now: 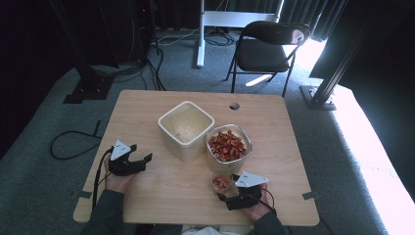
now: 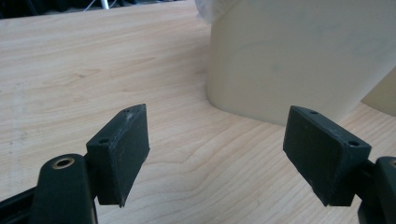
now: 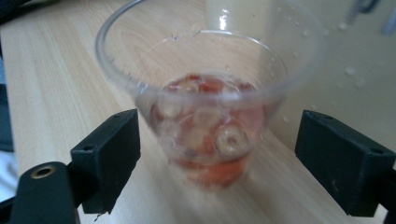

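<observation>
On the pale wooden desk [image 1: 161, 186], seen from the high view, the right tool [image 1: 224, 195] sits at a small clear plastic cup of red and white pieces [image 1: 221, 182], just before a square tub of the same pieces [image 1: 228, 145]. The left tool [image 1: 143, 161] waits near a cream square tub [image 1: 186, 128]. Grey carpet and a black folding chair [image 1: 266, 49] lie behind.

From the left gripper view, the jaws stand apart, with nothing between them.

From the right gripper view, the cup [image 3: 205, 102] stands between 2 jaws that are apart and not pressing. It looks like a grasp or a release; next, closing gently seems needed.
</observation>
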Demonstrator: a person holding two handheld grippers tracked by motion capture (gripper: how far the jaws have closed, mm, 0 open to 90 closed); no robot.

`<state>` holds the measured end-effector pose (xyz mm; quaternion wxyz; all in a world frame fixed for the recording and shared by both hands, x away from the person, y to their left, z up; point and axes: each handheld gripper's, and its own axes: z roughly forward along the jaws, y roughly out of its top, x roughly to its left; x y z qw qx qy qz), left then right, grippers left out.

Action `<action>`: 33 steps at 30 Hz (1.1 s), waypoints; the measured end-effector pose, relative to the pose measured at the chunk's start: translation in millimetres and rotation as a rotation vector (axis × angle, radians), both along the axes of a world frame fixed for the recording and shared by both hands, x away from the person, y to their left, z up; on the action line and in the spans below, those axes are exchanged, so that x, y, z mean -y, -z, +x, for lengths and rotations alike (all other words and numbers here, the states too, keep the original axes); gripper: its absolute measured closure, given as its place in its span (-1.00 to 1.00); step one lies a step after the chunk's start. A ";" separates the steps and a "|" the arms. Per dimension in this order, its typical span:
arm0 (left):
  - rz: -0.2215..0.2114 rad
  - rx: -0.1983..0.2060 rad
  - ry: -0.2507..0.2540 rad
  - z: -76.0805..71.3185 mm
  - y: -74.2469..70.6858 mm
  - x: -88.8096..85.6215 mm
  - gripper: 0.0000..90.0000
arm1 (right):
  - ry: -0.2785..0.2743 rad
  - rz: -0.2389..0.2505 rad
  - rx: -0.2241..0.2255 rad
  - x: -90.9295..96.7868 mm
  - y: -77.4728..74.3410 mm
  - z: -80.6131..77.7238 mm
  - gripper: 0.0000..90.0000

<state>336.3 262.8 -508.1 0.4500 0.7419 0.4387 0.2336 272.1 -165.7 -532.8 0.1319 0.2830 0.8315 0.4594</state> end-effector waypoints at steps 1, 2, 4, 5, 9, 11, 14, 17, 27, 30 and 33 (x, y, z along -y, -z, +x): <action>0.000 -0.004 0.000 0.1 1.2 0.5 -0.49 | 0.000 0.002 0.006 -1.8 1.0 1.7 -0.68; 0.003 -0.006 0.002 0.2 2.4 0.8 -0.49 | -0.003 0.008 0.007 -3.2 1.7 3.2 -0.68; 0.008 -0.014 0.008 0.4 4.1 1.8 -0.49 | -0.012 0.024 0.009 -5.9 2.2 5.3 -0.64; 0.009 -0.015 0.009 0.5 4.8 2.5 -0.49 | -0.012 0.028 0.019 -7.4 1.9 5.3 -0.62; 0.012 -0.021 0.014 1.1 6.3 4.0 -0.49 | -0.014 0.042 0.046 -11.0 0.7 5.2 -0.49; 0.016 -0.024 0.020 1.4 7.2 5.2 -0.49 | -0.013 0.049 0.052 -12.0 0.5 5.2 -0.46; 0.022 -0.027 0.025 1.6 8.2 6.5 -0.49 | -0.020 0.061 0.060 -15.5 1.6 6.6 -0.33; 0.025 -0.030 0.030 1.9 9.4 7.8 -0.49 | -0.012 0.061 0.069 -16.1 1.4 5.8 -0.28; 0.032 -0.040 0.028 2.5 11.7 7.4 -0.49 | 0.028 0.049 0.094 -8.9 -3.4 3.6 -0.22; 0.035 -0.045 0.028 3.3 13.1 7.8 -0.48 | 0.047 0.055 0.095 -2.4 -6.9 2.4 -0.21; 0.044 -0.053 0.028 4.4 14.9 8.6 -0.49 | 0.064 0.050 0.104 4.4 -10.3 0.6 -0.20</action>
